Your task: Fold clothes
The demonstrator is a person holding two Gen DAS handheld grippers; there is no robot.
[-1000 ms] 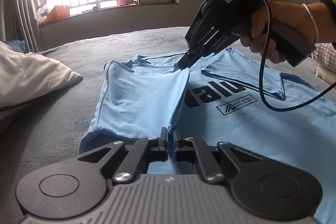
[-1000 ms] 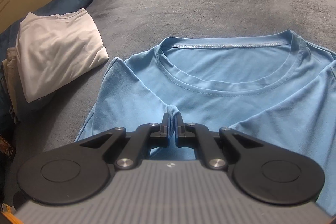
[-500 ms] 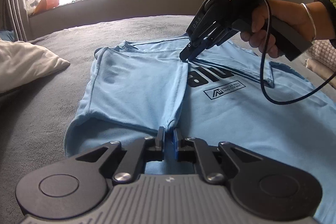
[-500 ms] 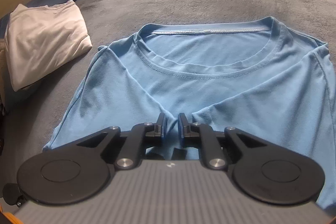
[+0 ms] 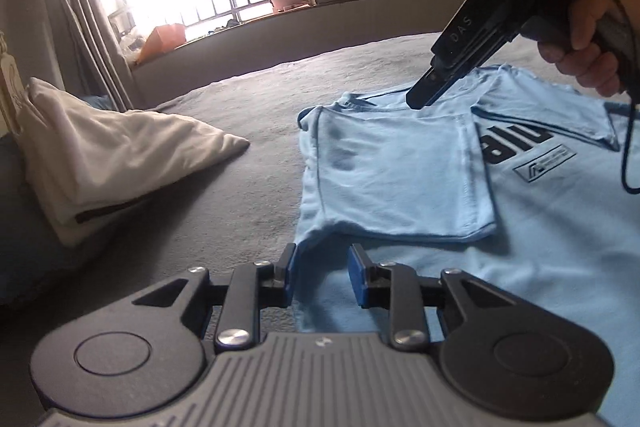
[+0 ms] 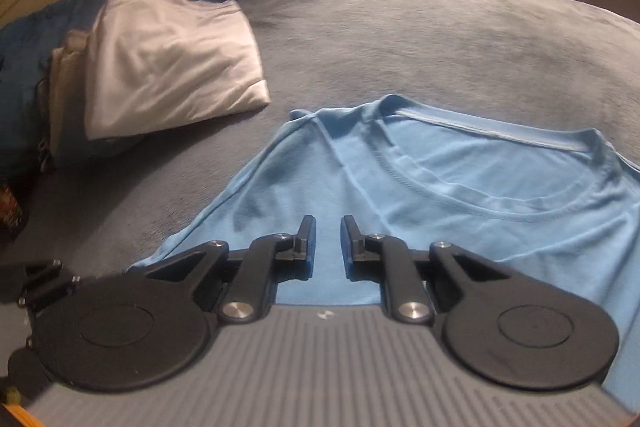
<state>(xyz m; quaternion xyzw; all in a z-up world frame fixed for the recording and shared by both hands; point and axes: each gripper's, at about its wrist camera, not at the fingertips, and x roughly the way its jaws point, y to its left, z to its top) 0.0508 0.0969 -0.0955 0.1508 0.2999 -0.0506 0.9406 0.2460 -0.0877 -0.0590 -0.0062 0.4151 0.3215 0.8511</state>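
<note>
1. My left gripper (image 5: 321,275) stood wide, holding nothing, its blue pads (image 5: 354,273) either side of the shirt (image 5: 400,179) edge at 6 o'clock in its view.
2. My right gripper (image 6: 327,241) was also parted, more narrowly, and empty, low over the shirt (image 6: 460,195) just short of the collar.
3. In the left view that gripper (image 5: 424,95) pointed down at 1 o'clock, its tip at the fabric near the neck; I couldn't tell if it touched.
4. The shirt lay flat on the grey bed (image 5: 224,187), one sleeve folded in over the chest, partly covering the dark print (image 5: 516,143).
5. A white folded pile (image 6: 168,55) sat at 10 o'clock in the right view, apart from the shirt.
</note>
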